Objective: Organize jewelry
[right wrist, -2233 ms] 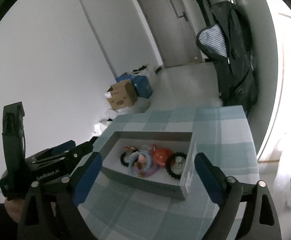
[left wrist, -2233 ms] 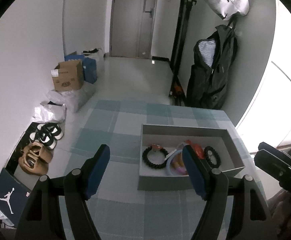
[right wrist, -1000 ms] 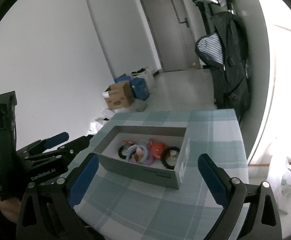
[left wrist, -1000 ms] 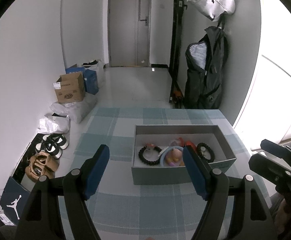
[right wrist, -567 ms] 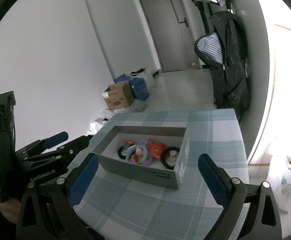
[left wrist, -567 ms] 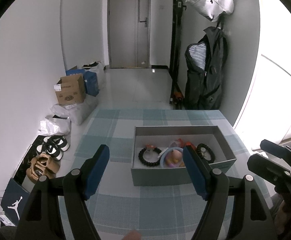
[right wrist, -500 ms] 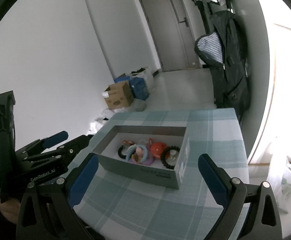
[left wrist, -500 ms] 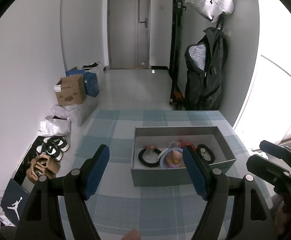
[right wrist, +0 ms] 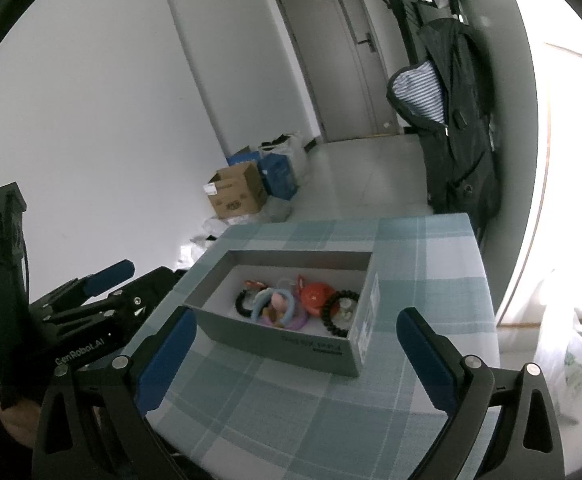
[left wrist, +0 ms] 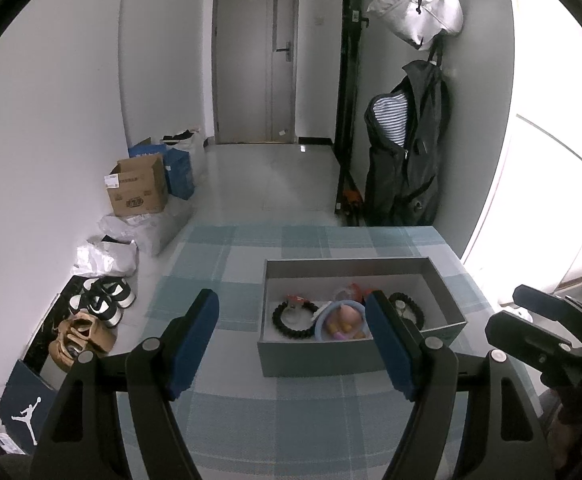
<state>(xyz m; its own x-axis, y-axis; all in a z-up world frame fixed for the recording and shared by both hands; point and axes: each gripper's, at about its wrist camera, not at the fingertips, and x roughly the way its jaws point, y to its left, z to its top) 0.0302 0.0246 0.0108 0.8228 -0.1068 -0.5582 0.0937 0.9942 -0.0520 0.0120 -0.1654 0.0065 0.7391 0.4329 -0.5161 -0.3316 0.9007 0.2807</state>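
A grey open box rests on the table with the blue-checked cloth. Inside lie a black bead bracelet, a second black bracelet, blue and purple rings and a red piece. My left gripper hovers open near the box's front left, with nothing between its fingers. My right gripper hangs open before the box's near right corner, also empty. Each gripper shows at the edge of the other's view.
Cardboard boxes, plastic bags and shoes line the floor along the left wall. A dark jacket and a white bag hang on the right wall beyond the table. A closed door stands at the far end.
About two seconds ago both grippers were closer to the box; they have drawn back and the box looks smaller. Over the last second nothing has visibly moved.
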